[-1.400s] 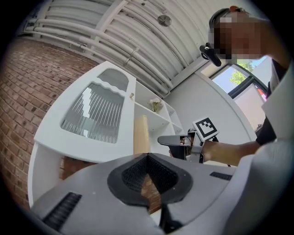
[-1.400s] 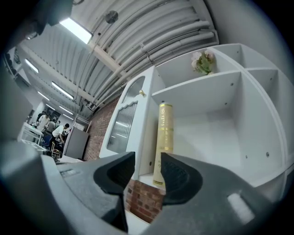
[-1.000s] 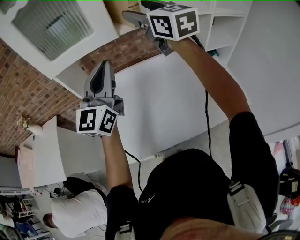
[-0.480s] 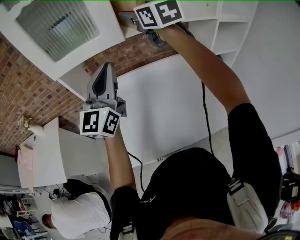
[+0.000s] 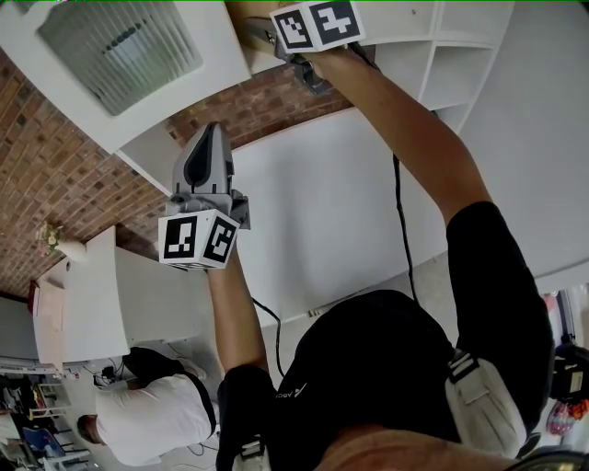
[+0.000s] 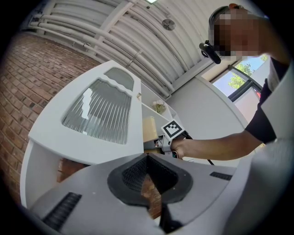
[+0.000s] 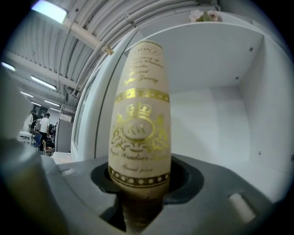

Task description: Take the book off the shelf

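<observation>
A cream book (image 7: 140, 114) with gold print on its spine stands upright in an open compartment of the white shelf (image 7: 220, 105). My right gripper (image 7: 140, 183) is raised to it. Its jaws are closing, with the lower spine between them and both pads against it. The head view has this gripper (image 5: 265, 35) at the top edge, against the tan book (image 5: 241, 17). The left gripper view shows the book (image 6: 149, 130) from the side. My left gripper (image 5: 204, 138) hangs lower and to the left, pointing up, shut and holding nothing.
A white cabinet door with ribbed glass (image 5: 120, 41) stands just left of the book's compartment. A brick wall (image 5: 55, 175) runs behind. Small flowers (image 7: 202, 16) sit on the shelf top. A cable (image 5: 402, 212) hangs from the right gripper. Another person (image 5: 156, 414) is at lower left.
My right gripper has moved up and left into the shelf compartment, onto the book. My left gripper has risen slightly.
</observation>
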Motion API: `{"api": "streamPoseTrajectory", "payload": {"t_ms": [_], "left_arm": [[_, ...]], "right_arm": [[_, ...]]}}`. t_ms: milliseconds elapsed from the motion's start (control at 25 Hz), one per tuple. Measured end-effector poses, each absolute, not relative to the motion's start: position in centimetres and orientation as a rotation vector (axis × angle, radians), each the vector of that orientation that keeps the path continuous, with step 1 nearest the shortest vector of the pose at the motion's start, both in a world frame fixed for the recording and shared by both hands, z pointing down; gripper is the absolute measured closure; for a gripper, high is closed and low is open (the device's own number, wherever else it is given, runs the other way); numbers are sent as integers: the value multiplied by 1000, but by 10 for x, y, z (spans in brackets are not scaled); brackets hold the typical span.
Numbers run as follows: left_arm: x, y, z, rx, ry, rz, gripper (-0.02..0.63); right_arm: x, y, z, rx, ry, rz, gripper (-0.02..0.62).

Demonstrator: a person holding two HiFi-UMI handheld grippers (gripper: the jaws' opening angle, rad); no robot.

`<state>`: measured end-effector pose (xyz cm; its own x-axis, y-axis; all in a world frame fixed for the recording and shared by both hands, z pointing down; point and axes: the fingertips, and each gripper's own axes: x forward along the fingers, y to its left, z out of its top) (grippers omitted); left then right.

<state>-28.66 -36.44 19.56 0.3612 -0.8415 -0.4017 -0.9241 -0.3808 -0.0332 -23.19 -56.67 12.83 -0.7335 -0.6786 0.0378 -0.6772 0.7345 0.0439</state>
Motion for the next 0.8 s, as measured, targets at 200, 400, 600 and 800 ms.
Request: {"api": "streamPoseTrajectory", "payload": {"t_ms": [200,400,600,800], "left_arm": [[-282,-364,197,-2372,1581,466,607],[-275,-362,191,-2379,1560,463,607],[-259,-357,189,-2380,1524,462,607],[-241,-349,189,-2380,1494,457,607]], "right_arm": [[-216,-557,124,1164,-2900,-107,387],[-190,-536,113,1173,-2958,-120,387],[-148,-495,106,1162,-3029,-196,387],[-112,-451,115,1134,-3087,-243,387]]}}
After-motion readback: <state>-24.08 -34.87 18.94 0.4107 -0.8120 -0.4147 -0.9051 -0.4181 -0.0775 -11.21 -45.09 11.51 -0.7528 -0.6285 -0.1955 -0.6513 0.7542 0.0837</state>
